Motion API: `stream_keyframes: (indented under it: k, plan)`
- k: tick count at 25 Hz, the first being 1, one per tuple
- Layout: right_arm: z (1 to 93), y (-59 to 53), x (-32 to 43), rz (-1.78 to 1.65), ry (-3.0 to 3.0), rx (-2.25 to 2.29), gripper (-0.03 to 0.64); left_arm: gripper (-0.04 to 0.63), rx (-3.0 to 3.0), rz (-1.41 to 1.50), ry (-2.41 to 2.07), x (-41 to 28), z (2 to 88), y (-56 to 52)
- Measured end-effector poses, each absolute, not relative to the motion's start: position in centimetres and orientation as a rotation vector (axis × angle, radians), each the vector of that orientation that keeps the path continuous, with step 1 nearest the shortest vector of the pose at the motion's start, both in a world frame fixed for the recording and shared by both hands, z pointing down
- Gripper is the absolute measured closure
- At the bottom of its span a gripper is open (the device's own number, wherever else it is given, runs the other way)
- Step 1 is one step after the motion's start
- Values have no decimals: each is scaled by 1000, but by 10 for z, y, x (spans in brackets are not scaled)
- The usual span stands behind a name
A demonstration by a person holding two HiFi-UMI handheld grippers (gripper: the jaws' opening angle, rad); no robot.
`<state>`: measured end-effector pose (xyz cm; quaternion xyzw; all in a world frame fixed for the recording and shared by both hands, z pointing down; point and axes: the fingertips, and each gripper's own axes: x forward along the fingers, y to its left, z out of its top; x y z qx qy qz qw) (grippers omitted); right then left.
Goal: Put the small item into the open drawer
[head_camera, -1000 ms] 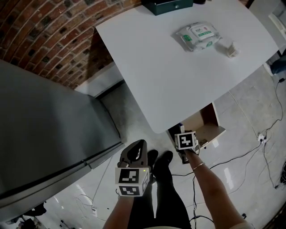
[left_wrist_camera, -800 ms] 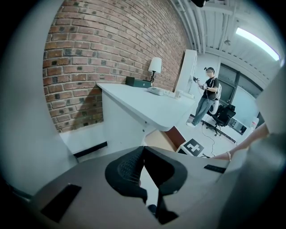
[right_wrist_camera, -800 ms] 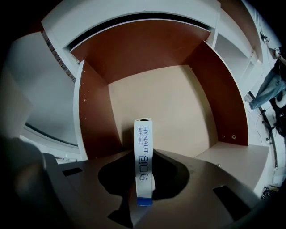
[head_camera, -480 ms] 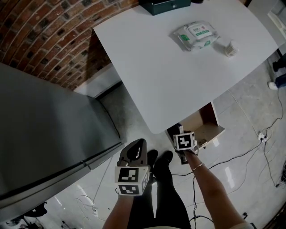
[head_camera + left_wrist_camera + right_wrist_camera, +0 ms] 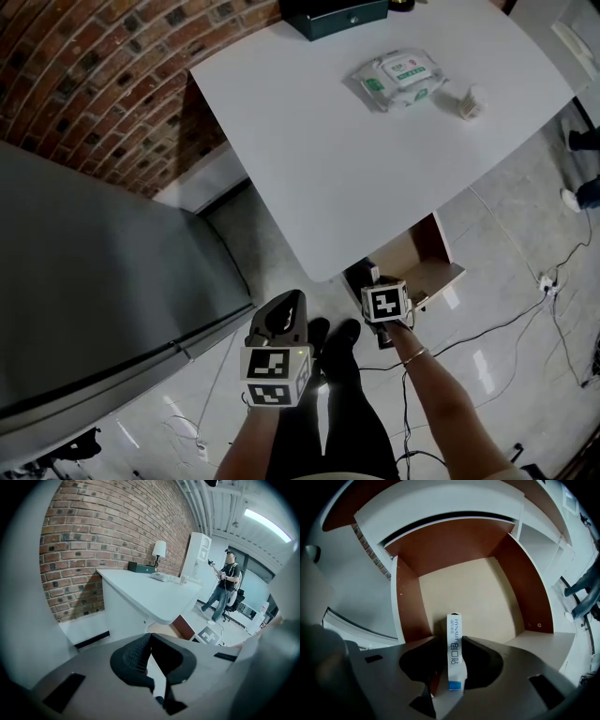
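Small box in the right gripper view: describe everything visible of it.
The small box is a slim white carton, apparently cardboard, with dark print and a blue band at its near end. It stands lengthwise between the jaws of the right gripper, which have just been opening, its far end over the pale floor of the open drawer.

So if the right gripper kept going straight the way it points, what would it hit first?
Likely the floor of the open drawer. The right gripper points down into it; its fingers have just been opening, with the small box between them, so that box may land first. Depth is unclear.
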<state>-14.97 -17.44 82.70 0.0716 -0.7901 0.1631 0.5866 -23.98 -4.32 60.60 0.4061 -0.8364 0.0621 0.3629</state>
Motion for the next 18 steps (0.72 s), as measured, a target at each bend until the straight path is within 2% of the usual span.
stream_keyframes:
  k: [18]
  plan:
    - [700,-181,-144,469,-2117,236,466,575,1177,191,-2158,-232,551,-69]
